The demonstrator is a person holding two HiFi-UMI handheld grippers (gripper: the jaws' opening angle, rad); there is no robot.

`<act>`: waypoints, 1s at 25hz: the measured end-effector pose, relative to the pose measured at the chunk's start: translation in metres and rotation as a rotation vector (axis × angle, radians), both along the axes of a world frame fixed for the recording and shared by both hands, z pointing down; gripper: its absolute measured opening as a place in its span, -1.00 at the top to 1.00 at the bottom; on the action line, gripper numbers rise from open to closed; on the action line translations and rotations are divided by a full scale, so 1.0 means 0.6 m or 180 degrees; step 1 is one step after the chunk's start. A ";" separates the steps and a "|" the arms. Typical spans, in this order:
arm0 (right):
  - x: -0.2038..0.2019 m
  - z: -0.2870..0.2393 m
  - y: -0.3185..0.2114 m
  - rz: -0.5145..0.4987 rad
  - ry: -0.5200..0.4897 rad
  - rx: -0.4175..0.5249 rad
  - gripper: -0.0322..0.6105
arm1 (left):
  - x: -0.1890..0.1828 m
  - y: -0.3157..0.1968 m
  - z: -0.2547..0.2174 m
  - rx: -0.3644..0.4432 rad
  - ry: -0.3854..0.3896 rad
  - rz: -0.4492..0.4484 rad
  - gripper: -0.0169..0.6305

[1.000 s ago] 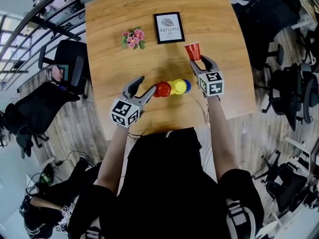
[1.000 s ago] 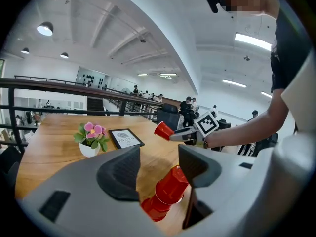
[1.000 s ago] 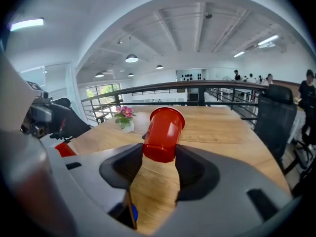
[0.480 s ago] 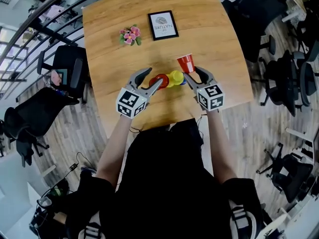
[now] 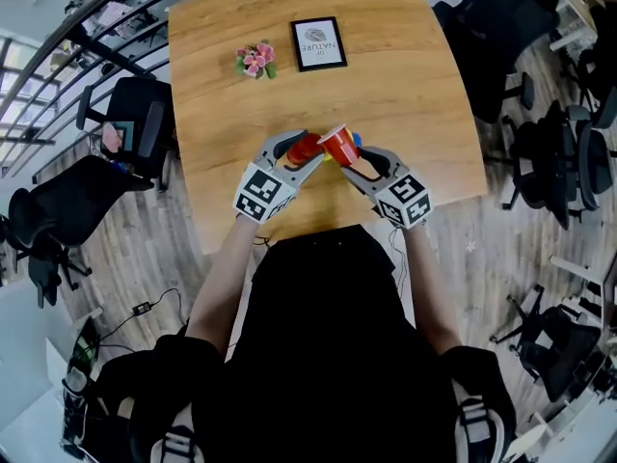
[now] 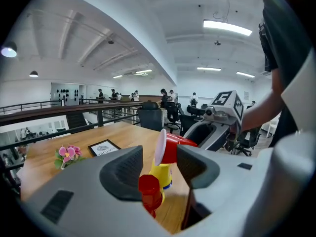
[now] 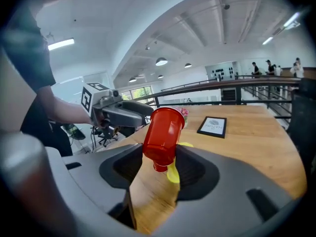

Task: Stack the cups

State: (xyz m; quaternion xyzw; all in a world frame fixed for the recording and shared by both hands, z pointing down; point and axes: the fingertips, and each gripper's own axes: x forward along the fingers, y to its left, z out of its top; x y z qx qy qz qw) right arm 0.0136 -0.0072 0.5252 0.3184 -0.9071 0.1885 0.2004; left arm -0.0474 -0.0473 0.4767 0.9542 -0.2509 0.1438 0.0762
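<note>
At the front of the wooden worktop (image 5: 405, 75) was one nested row of three smooth, tapered plastic cups (image 6: 157, 179): red, yellow, blue. A fourth, the glossy red cup (image 7: 163, 135) with a pale inside, hung tilted just beside it, clamped in the right gripper's (image 5: 349, 162) jaws. The left gripper's (image 5: 299, 148) jaws, just closing, stood wide around the row's red end, not visibly pressing. Farther back stood one framed print (image 5: 319, 43) and one pink flower sprig (image 5: 255, 61).

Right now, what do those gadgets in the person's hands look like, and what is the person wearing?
The left hand-held gripper and the right hand-held gripper each have a grey body and two curved jaws lined with dark pads. Each carries a white cube printed with black square markers. The person wears a black short-sleeved top.
</note>
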 end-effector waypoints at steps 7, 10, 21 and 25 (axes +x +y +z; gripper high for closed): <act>-0.005 -0.011 0.018 -0.0408 0.0003 0.0033 0.21 | 0.009 0.033 -0.002 -0.0018 -0.0076 -0.0160 0.76; 0.002 -0.014 0.024 -0.0529 0.0014 0.0040 0.21 | 0.014 0.044 -0.004 -0.0042 -0.0049 -0.0232 0.78; 0.027 -0.023 0.047 -0.0638 -0.0176 0.0021 0.20 | 0.025 0.074 -0.005 -0.0409 0.0252 -0.0403 0.85; 0.023 -0.032 0.047 -0.0566 -0.0283 0.0144 0.10 | 0.020 0.070 -0.009 -0.0492 0.0459 -0.0562 0.86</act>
